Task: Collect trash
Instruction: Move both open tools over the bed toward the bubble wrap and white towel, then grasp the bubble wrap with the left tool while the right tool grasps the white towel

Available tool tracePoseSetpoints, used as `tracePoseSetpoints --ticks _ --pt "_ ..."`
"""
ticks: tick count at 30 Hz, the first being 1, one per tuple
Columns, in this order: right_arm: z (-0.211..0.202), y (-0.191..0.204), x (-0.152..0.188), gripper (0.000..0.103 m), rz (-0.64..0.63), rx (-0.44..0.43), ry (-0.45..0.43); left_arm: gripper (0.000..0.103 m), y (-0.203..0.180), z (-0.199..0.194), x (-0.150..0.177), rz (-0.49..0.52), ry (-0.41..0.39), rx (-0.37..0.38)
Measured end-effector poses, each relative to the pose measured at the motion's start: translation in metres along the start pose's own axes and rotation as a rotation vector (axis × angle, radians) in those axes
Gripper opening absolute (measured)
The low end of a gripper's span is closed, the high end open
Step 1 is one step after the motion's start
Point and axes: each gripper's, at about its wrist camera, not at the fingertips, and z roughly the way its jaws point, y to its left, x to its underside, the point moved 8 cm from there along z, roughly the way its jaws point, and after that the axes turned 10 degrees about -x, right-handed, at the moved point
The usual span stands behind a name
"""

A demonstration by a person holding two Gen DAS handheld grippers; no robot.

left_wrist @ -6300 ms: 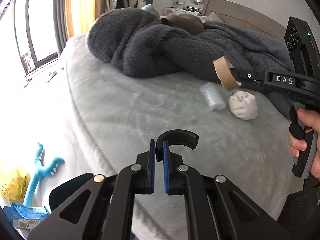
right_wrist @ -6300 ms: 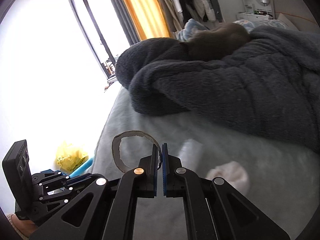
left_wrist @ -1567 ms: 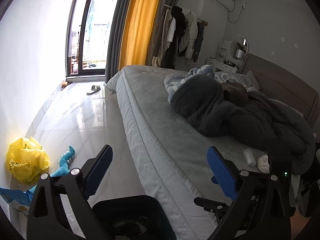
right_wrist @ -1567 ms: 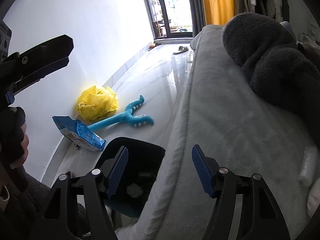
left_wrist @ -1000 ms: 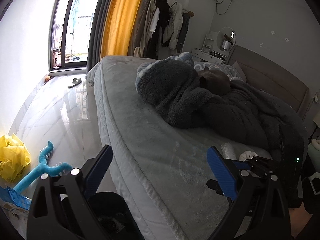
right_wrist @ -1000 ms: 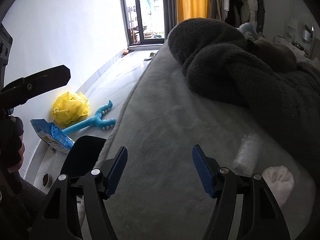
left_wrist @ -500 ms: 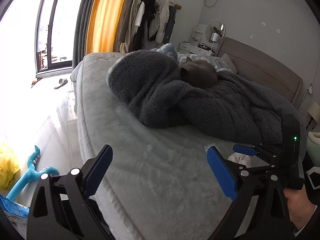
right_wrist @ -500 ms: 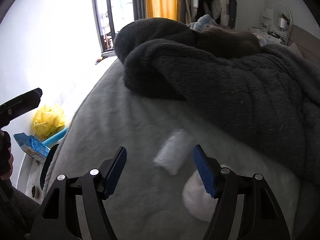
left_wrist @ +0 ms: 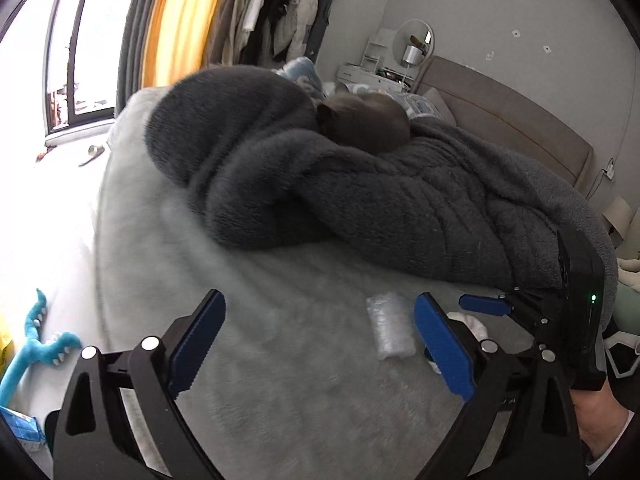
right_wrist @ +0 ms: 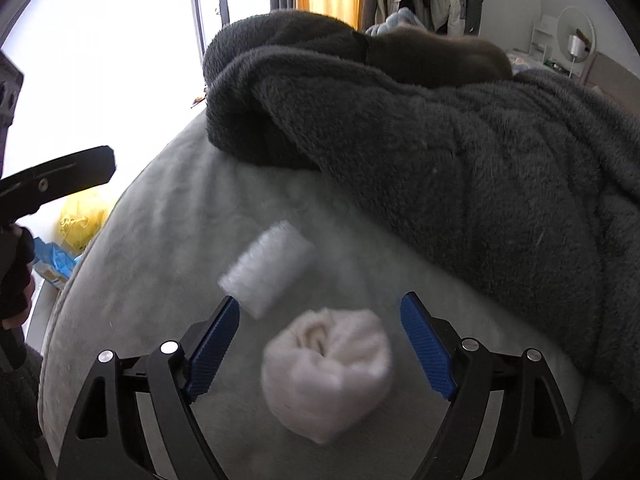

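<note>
A: Right wrist view, and the right tool (right_wrist: 320, 340) is spread wide with nothing in it, blue pads either side of a white wad (right_wrist: 326, 372) lying on the grey bed (right_wrist: 160, 220).

B: So the wad sits right between the fingers?

A: Squarely between them, low in the gap, a touch nearer the camera than the tips. It looks like balled-up cloth or tissue; I can't tell which. It's roundish, so no long axis to worry about.

B: And the other piece?

A: A clear plastic roll (right_wrist: 268, 266) just beyond the left finger's tip, its long axis running diagonally, up to the right. It lies beside the wad, not touching as far as I can see.

B: What about the left hand's side?

A: The left tool (left_wrist: 316, 344) is also wide open and empty. In its view the plastic roll (left_wrist: 390, 330) lies ahead toward its right finger, long axis pointing roughly away from the camera. The wad (left_wrist: 468, 324) peeks out behind that finger, with the right tool (left_wrist: 484, 306) over it.

B: So who's nearer?

A: Right hand for the wad, I'd judge; a straight close should do it. The dark fleece blanket (left_wrist: 360, 192) is close behind.

B: Any writing?

A: None readable. The blue packet (right_wrist: 52, 260) on the floor is too blurred.
</note>
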Motion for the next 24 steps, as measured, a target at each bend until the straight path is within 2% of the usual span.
tracePoseSetpoints --ticks 7,13,19,20,24 --pt "0.004 -0.011 0.015 0.084 -0.004 -0.056 0.025 0.097 -0.032 0.03 0.012 0.048 0.062 0.046" --pt "0.01 -0.004 0.023 0.084 -0.075 -0.09 0.053 0.096 -0.044 0.05 0.021 0.064 0.108 0.048" --pt "0.01 -0.003 0.029 0.083 -0.085 -0.114 0.06 0.095 -0.06 0.06 0.025 0.086 0.124 0.068" --pt "0.008 -0.004 0.029 0.082 -0.088 -0.12 0.057 0.094 -0.062 0.061 0.025 0.09 0.123 0.068" --pt "0.003 -0.003 0.027 0.063 -0.094 -0.139 0.046 0.092 -0.065 0.067 0.027 0.088 0.133 0.067"
